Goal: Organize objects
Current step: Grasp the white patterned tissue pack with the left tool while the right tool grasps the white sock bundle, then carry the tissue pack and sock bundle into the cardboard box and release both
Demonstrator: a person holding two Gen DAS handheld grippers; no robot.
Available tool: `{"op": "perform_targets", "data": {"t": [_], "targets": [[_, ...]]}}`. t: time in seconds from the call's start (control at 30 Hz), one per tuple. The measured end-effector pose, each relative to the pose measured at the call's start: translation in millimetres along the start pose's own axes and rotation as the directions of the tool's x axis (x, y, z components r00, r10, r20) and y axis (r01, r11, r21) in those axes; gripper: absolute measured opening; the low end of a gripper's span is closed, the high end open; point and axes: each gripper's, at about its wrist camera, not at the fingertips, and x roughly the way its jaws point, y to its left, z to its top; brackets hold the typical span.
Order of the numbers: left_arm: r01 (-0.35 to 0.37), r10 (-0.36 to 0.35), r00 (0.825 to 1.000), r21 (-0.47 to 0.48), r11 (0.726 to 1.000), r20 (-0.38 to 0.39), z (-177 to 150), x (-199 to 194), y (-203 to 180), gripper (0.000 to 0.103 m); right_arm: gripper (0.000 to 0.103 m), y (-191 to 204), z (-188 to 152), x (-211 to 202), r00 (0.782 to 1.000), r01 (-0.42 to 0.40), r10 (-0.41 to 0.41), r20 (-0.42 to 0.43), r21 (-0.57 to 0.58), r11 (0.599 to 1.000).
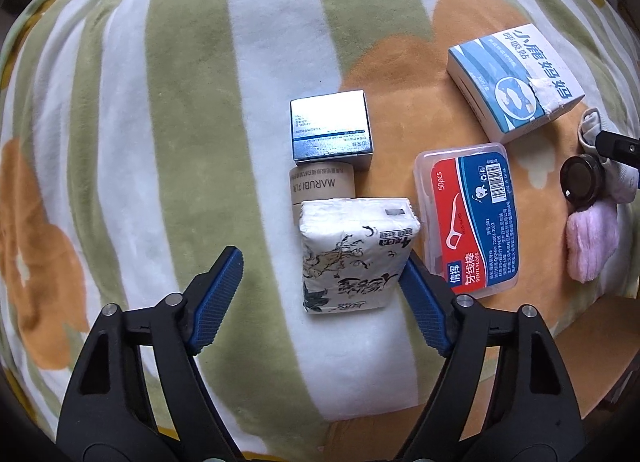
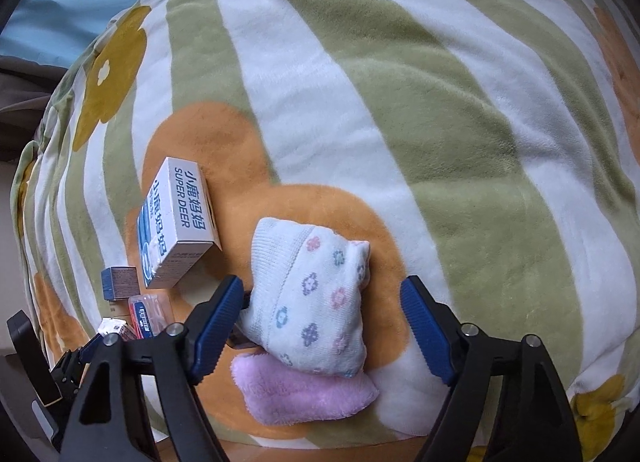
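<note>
The left tongs (image 1: 320,282) point straight down over a tissue pack (image 1: 356,254) lying on the striped blanket (image 1: 192,102). Their jaws stand released: the right pad touches or nearly touches the pack's edge, while the left pad sits well apart from it, so the pack lies off-centre, close against the right pad. Just beyond the pack's far end are a brown tube (image 1: 322,186) and a silver box (image 1: 332,130); a floss case (image 1: 468,218) lies just right of the right pad.

The right tongs (image 2: 322,326) straddle a folded flowered sock (image 2: 312,298), which rests partly on a pink cloth (image 2: 304,390) nearer the camera. The left pad is at the sock's edge and the right pad is clear of it, so nothing is gripped yet. A blue-and-white box (image 2: 176,222) stands left of and beyond the left pad.

To do this well, the left tongs should shift rightward until the pack is centred, then squeeze gently across its width without snagging the floss case. The right tongs should close on the sock's bulk alone, above the pink cloth, since soft fabric can slip.
</note>
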Motion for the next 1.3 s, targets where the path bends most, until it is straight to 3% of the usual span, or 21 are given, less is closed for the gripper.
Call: {"op": "perform_targets", "data": {"t": [0.17,0.33,0.53,0.93,1.3], "targets": [[0.057,-0.057,0.998,0.004,0.998,0.009,0,-4,-4,0.043,0.054,0,-1,1,1.000,-0.003,0.003,0.005,-0.002,1.000],[0.068,-0.069,0.997,0.022,0.997,0.024,0,-10,-8,0.042,0.044,-1,-3,0,1.000,-0.023,0.023,0.006,-0.013,1.000],[0.088,-0.088,0.995,0.010,0.996,0.040,0,-22,-5,0.042,0.041,0,-9,-5,1.000,-0.021,0.021,0.018,-0.033,0.999],[0.163,-0.157,0.982,-0.051,0.985,0.106,-12,-33,19,0.042,0.041,11,-8,-25,0.997,-0.031,0.038,0.071,-0.092,0.995],[0.241,-0.229,0.957,-0.050,0.969,0.181,-15,-67,9,0.042,0.041,27,-15,-64,0.989,-0.005,0.033,0.147,-0.190,0.982]]}}
